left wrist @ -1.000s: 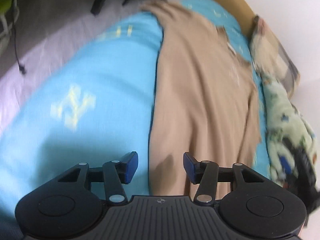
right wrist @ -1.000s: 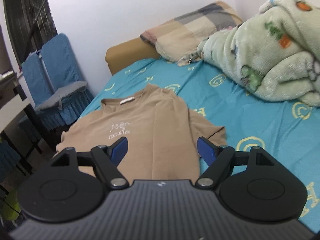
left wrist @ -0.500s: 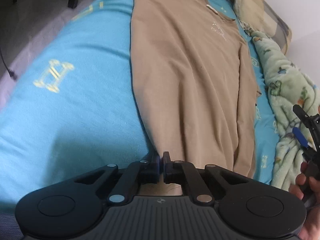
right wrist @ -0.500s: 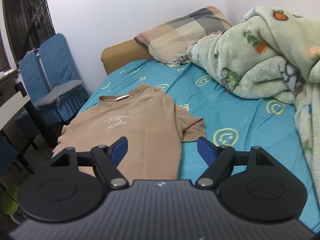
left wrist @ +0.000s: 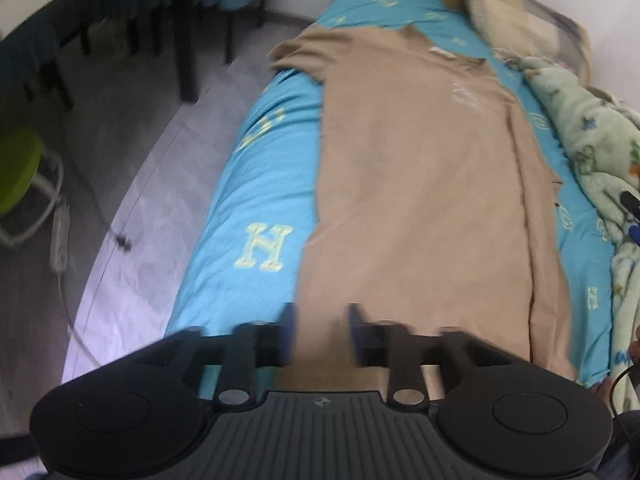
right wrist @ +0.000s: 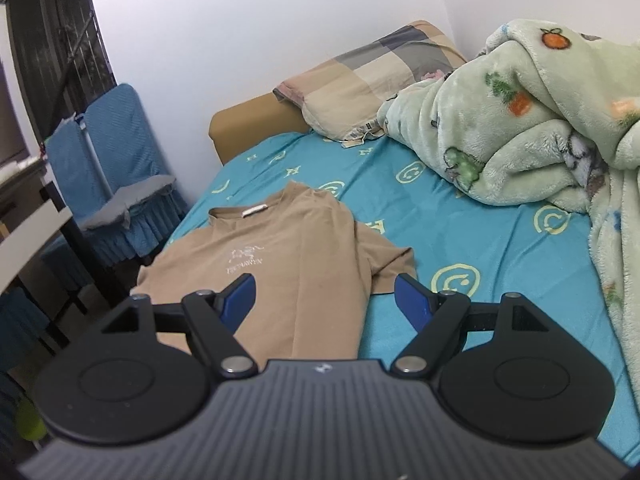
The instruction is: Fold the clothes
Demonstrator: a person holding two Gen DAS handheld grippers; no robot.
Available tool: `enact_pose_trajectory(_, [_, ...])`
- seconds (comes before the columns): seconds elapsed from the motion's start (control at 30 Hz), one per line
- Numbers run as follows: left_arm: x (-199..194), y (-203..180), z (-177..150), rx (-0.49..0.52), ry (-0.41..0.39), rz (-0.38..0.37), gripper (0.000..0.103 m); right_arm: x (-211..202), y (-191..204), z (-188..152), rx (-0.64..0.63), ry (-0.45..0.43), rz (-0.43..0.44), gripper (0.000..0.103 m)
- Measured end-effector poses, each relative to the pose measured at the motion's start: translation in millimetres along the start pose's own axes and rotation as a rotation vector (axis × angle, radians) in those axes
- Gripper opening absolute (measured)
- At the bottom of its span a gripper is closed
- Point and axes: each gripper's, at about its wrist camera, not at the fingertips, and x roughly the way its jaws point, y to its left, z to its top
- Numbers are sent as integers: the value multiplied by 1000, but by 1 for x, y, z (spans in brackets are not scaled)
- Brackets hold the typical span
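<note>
A tan T-shirt point(left wrist: 420, 200) lies flat and face up on the turquoise bed sheet point(left wrist: 256, 184), collar far, hem near. In the left wrist view, which is motion-blurred, my left gripper point(left wrist: 320, 324) is open just above the hem's left corner with nothing between its fingers. In the right wrist view the T-shirt point(right wrist: 288, 264) shows its white chest print and one short sleeve spread to the right. My right gripper point(right wrist: 324, 292) is open and held above the hem's right part, holding nothing. It also shows at the right edge of the left wrist view point(left wrist: 630, 216).
A bunched pale green fleece blanket point(right wrist: 520, 128) fills the bed's right side, with a checked pillow point(right wrist: 372, 76) at the head. Blue-covered chairs point(right wrist: 108, 168) and a desk stand left of the bed. The bed's left edge drops to grey floor point(left wrist: 120, 160).
My left gripper was open a second ago, shut on the shirt's hem half a second ago, and is open again and higher now. My right gripper stayed open and drew back slightly.
</note>
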Motion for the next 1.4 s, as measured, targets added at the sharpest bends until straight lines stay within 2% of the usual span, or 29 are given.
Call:
enact_pose_trajectory(0.03, [4, -17, 3, 22, -26, 1, 65, -2, -1, 1, 1, 0, -2, 78])
enact_pose_trajectory(0.1, [10, -57, 10, 79, -99, -1, 71, -4, -4, 3, 10, -3, -2, 78])
enact_pose_trajectory(0.2, [0, -96, 18, 145, -214, -38, 88, -7, -10, 9, 41, -13, 2, 78])
enact_pose_trajectory(0.23, [-2, -108, 21, 157, -245, -54, 88, -9, -11, 11, 45, -18, 8, 78])
enact_pose_trajectory(0.3, [-6, -130, 26, 174, -299, -78, 90, -13, -13, 15, 50, -26, 24, 60])
enact_pose_trajectory(0.33, [-8, -140, 27, 178, -318, -92, 92, -15, -14, 17, 50, -29, 30, 58])
enact_pose_trajectory(0.47, [-19, -172, 30, 168, -327, -162, 93, -30, -12, 26, 42, -32, 53, 59])
enact_pose_trajectory(0.53, [-32, -183, 33, 168, -329, -175, 93, -41, -11, 34, 59, -7, 53, 65])
enact_pose_trajectory(0.6, [-44, -192, 37, 182, -331, -179, 93, -55, -8, 44, 83, 3, 47, 79])
enact_pose_trajectory(0.67, [-44, -196, 45, 189, -338, -173, 93, -70, -6, 56, 100, 15, 45, 79])
enact_pose_trajectory(0.8, [-86, -218, 59, 184, -352, -136, 94, -87, 1, 89, 108, 113, 34, 78])
enact_pose_trajectory(0.9, [-107, -229, 66, 150, -354, -117, 96, -99, -6, 121, 249, 194, 42, 78])
enact_pose_trajectory(1.03, [-98, -242, 72, 102, -314, -159, 97, -111, -1, 151, 175, 102, 2, 80])
enact_pose_trajectory(1.13, [-55, -239, 69, 96, -338, -182, 99, -81, -18, 146, 218, 112, 38, 79])
enact_pose_trajectory(1.23, [-12, -235, 66, 90, -361, -204, 99, -30, -42, 122, 262, 161, 72, 78])
enact_pose_trajectory(1.33, [40, -221, 62, 88, -386, -203, 98, 30, -62, 88, 317, 212, 32, 79])
enact_pose_trajectory(1.4, [71, -209, 63, 87, -392, -166, 98, 73, -70, 65, 354, 243, 13, 79])
